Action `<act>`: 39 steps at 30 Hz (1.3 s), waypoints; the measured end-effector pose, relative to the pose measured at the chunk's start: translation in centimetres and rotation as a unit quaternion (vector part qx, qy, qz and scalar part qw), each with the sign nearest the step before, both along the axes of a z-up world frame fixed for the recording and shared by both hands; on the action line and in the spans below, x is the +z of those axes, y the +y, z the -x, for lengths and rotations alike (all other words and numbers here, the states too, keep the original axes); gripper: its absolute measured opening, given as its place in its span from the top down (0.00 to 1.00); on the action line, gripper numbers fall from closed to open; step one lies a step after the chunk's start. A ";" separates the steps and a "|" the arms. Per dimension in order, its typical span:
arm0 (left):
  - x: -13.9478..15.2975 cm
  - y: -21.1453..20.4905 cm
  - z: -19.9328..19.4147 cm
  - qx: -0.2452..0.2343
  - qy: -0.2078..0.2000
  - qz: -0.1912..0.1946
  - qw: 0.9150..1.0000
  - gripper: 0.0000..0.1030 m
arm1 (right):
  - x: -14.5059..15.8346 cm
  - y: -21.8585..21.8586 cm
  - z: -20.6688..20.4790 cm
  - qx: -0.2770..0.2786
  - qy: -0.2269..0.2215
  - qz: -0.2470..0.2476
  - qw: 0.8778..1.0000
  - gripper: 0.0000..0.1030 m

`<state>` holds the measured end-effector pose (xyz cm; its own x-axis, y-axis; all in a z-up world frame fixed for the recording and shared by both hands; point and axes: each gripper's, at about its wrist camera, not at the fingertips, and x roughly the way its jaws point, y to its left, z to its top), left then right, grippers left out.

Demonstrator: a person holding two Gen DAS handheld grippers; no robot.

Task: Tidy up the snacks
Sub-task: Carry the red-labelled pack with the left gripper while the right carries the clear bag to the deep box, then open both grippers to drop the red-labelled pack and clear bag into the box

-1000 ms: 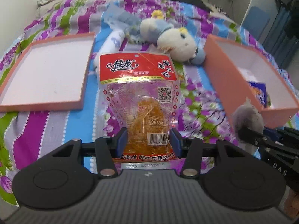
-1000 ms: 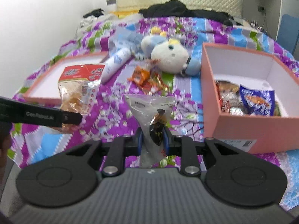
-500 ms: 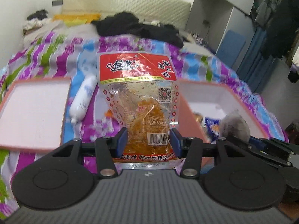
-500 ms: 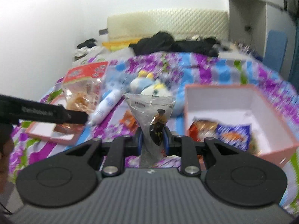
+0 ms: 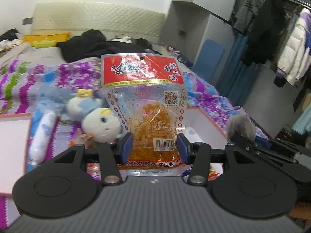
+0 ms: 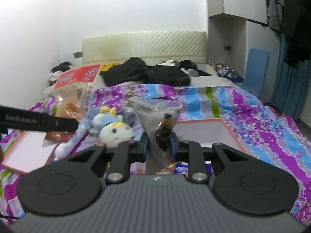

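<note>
Hidden: the pink box (image 6: 227,130) sits on the bed (image 6: 252,104) behind the right gripper (image 6: 159,145); its contents are mostly covered by the gripper body, only scraps of wrappers show
Blurred: plush toy (image 5: 100,122) and a white tube (image 5: 41,134) beside it, detail soft
Cut off: box lid (image 6: 27,151) runs out past the left edge
Left gripper (image 5: 153,146): raised above the bed, tilted slightly down, jaws clenched on the red-topped snack bag (image 5: 147,106), held upright
Right gripper: raised likewise, jaws pinching a clear grey snack pouch (image 6: 157,116) at its narrow waist, above the box's near end
</note>
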<state>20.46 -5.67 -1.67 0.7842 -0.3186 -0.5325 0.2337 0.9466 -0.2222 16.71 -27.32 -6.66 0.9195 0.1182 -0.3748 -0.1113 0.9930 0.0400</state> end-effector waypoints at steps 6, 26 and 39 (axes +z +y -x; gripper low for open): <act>-1.9 -4.8 -4.1 -0.035 0.028 0.003 0.999 0.47 | -2.0 -4.0 -2.7 -0.037 0.022 -0.003 0.999 0.75; -12.2 -12.6 -15.5 -0.105 0.143 -0.027 0.984 0.41 | -11.8 -9.4 -10.6 -0.093 0.140 -0.036 0.985 0.73; -8.1 -10.0 -12.8 -0.085 0.104 -0.017 0.991 0.25 | -8.6 -8.5 -8.6 -0.093 0.107 -0.035 0.989 0.54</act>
<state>33.23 -15.70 -9.80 0.5939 -0.4155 -0.6890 0.3424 0.9055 -0.2508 25.30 -35.78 -15.28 0.8287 -0.0127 -0.5595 0.0907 0.9896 0.1119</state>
